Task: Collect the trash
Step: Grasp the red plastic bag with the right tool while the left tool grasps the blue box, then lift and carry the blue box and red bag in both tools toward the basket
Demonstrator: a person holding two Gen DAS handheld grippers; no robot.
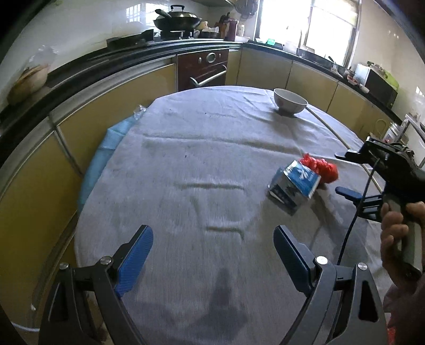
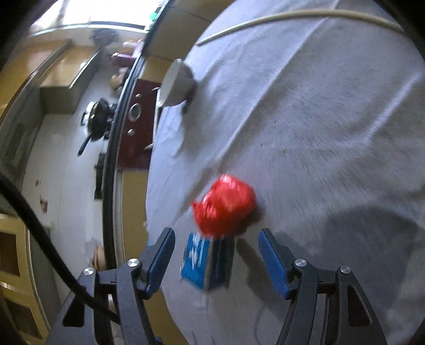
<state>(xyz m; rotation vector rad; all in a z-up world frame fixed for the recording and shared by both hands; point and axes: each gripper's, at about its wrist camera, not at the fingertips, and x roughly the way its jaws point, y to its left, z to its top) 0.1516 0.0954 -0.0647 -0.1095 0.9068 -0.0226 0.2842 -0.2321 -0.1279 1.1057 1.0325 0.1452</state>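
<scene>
A blue and white carton (image 1: 293, 184) lies on the grey tablecloth (image 1: 202, 164), with a crumpled red wrapper (image 1: 322, 168) touching its far side. My left gripper (image 1: 213, 238) is open and empty, low over the cloth, left of and nearer than the carton. My right gripper (image 1: 340, 173) comes in from the right, turned on its side, open, just right of the wrapper. In the right wrist view the carton (image 2: 205, 262) lies between the open fingers of the right gripper (image 2: 216, 240) and the red wrapper (image 2: 225, 205) is just beyond it.
A white bowl (image 1: 290, 102) stands at the table's far side; it also shows in the right wrist view (image 2: 176, 83). Blue plastic (image 1: 106, 151) hangs at the table's left edge. Kitchen counters with an oven (image 1: 203, 69) and a wok (image 1: 177, 20) ring the table.
</scene>
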